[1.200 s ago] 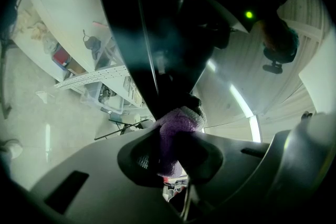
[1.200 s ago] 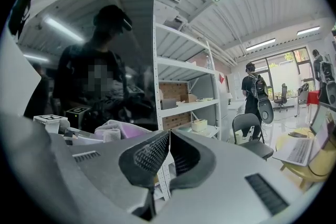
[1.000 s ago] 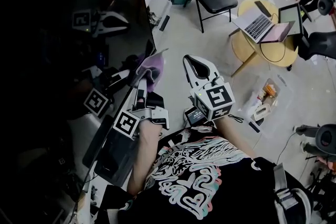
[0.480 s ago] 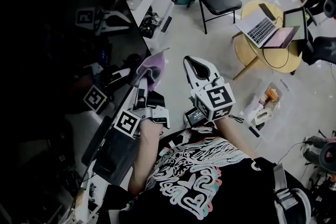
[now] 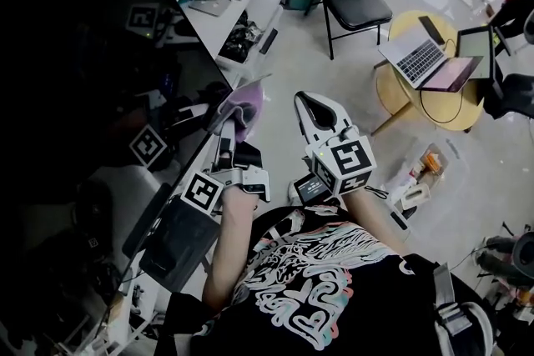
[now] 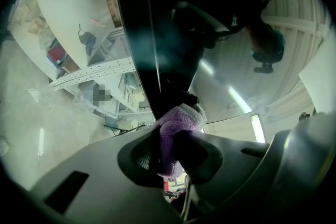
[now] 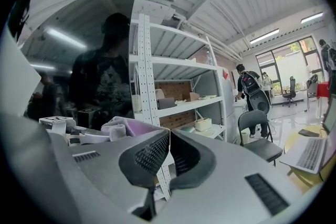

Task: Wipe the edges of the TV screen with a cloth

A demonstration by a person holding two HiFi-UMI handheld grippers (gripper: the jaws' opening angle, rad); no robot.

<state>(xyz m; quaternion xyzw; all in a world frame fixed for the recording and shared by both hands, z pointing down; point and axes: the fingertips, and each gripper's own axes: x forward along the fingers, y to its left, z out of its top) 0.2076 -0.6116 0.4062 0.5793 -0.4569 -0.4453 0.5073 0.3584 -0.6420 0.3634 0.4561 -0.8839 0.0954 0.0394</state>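
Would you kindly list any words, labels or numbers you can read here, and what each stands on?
No text reads clearly in any view.
Shirt print: swirly shapes, not legible as words.
Markers on the left gripper and right gripper: square patterns only, no letters.
Small screen on the right gripper: too small to read.

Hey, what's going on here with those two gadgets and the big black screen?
A person is wiping a TV screen using two hand-held tools. The left claw is shut on a purple cloth and holds it against the screen's edge. The right claw is shut with nothing in it, held in the air beside the left one and away from the screen.
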